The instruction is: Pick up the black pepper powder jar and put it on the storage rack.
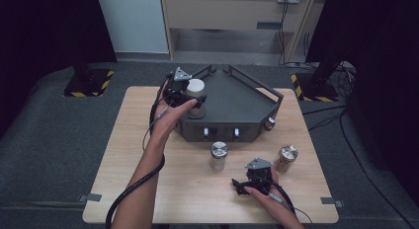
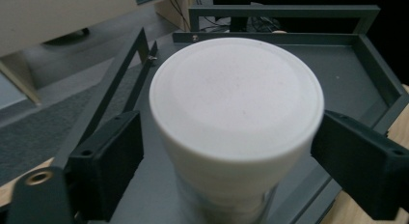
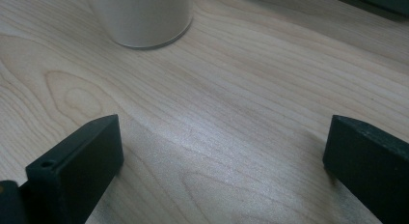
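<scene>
A jar with a white lid (image 1: 195, 87) stands upright in the near left part of a dark angular tray (image 1: 242, 98). My left gripper (image 1: 196, 99) reaches in from the left and brackets the jar just under its lid. In the left gripper view the jar (image 2: 236, 103) sits between the two black jaws of the left gripper (image 2: 226, 156); a narrow gap shows at the left jaw, so the gripper is open around it. My right gripper (image 1: 237, 185) rests low near the table's front edge, open, with bare wood between the jaws of the right gripper (image 3: 222, 156).
A silver-lidded jar (image 1: 218, 155) stands on the wooden table (image 1: 148, 189) in front of the tray, and its base (image 3: 142, 16) shows ahead of the right gripper. A brown jar (image 1: 286, 158) stands to the right gripper's right. The tray's raised rim (image 2: 347, 74) surrounds the white-lidded jar.
</scene>
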### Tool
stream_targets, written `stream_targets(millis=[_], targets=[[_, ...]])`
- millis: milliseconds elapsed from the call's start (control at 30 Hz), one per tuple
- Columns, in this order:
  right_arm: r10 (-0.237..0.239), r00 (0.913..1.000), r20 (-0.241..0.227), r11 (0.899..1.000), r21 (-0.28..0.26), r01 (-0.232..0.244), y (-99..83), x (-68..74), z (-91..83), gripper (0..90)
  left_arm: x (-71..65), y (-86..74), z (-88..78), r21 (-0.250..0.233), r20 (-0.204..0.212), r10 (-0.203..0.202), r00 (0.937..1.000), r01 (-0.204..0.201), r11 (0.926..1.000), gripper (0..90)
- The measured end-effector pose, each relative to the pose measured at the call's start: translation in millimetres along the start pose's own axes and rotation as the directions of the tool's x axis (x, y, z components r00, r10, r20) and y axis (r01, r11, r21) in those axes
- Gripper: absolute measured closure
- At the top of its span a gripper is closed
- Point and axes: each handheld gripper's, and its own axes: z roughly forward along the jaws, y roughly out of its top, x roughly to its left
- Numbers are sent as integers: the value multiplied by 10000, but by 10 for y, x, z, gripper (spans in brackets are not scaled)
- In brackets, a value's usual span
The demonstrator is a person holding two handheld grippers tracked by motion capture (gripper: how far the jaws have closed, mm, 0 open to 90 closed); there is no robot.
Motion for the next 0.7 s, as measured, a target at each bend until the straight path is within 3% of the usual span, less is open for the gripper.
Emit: stream_targets(millis=[400, 700], targets=[[31, 10000, -1, 10000, -3, -31, -1, 2, 0, 6, -32, -264, -385, -221, -387, -307, 9988, 298, 9993, 36], [50, 10000, 1, 10000, -7, -50, -1, 4, 1, 6, -78, -417, -564, -297, -446, -403, 9982, 390, 9988, 24]])
